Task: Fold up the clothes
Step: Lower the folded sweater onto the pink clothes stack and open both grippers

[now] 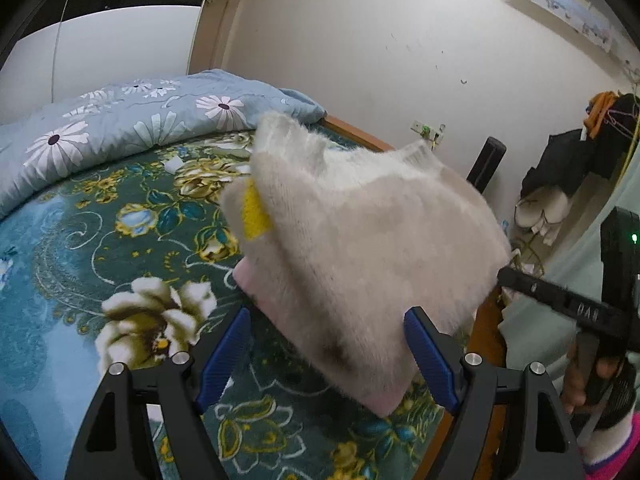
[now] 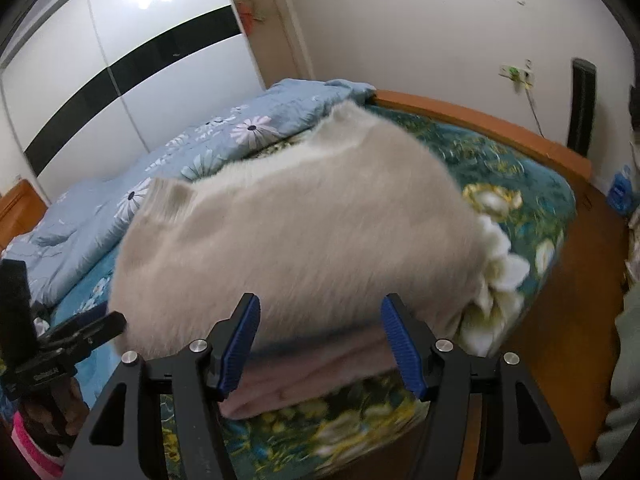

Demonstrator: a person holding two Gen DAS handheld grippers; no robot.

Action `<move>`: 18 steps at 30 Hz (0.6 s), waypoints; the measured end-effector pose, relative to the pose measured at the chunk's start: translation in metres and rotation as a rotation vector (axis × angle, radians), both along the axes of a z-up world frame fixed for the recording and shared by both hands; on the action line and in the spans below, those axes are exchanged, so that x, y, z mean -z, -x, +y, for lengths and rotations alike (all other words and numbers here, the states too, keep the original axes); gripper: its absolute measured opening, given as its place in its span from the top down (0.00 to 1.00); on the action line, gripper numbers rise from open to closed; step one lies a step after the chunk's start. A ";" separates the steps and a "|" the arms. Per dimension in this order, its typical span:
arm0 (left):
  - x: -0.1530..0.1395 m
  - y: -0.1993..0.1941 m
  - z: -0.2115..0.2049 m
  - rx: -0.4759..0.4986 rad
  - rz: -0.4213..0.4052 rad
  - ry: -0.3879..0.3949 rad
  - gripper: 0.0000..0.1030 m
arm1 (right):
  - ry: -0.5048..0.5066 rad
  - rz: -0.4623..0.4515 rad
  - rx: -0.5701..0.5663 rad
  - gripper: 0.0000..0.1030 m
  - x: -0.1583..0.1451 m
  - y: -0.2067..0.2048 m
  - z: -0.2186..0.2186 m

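We note a fuzzy cream-white knitted sweater (image 1: 360,248) with a yellow tag (image 1: 254,216), over a folded pale pink garment (image 2: 304,380). Teal bedspread (image 1: 80,248) carries gold and white flowers. Light blue quilt (image 1: 120,120) shows white daisies. Gripper pads (image 2: 236,352) blue, ribbed.

The folded sweater (image 2: 304,240) lies on another folded garment (image 2: 304,380), apparently near the bed's (image 2: 520,184) edge, quilt (image 2: 160,184) behind.

Home bedroom, bed (image 1: 80,240) with floral quilt (image 1: 120,124), sliding wardrobe (image 2: 120,60)
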State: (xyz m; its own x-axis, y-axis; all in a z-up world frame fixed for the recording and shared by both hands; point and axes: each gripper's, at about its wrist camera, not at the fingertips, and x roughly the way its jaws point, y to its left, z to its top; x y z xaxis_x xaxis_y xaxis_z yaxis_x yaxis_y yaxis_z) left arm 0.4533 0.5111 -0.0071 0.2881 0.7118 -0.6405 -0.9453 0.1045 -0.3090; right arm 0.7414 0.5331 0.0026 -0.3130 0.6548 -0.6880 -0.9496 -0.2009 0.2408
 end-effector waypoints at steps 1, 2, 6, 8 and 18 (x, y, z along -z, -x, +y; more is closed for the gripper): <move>0.000 0.000 -0.002 0.002 0.004 0.006 0.20 | -0.001 -0.006 0.007 0.32 0.003 0.003 -0.006; 0.001 0.000 -0.004 0.006 0.010 0.011 0.20 | -0.004 -0.013 0.014 0.32 0.007 0.006 -0.011; 0.004 0.001 -0.014 -0.001 0.048 0.016 0.16 | 0.011 -0.033 0.039 0.32 0.017 0.017 -0.027; 0.007 0.002 -0.017 -0.005 0.043 0.027 0.14 | 0.007 -0.013 0.044 0.30 0.018 0.021 -0.033; 0.017 -0.001 -0.035 -0.012 0.072 0.030 0.00 | -0.040 0.012 0.016 0.11 0.016 0.055 -0.053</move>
State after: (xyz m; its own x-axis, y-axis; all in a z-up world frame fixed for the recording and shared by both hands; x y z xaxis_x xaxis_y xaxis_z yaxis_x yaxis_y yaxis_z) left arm 0.4538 0.4757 -0.0239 0.2319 0.6952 -0.6803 -0.9664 0.0847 -0.2428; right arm 0.6864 0.4796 -0.0136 -0.3104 0.6869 -0.6572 -0.9498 -0.1953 0.2444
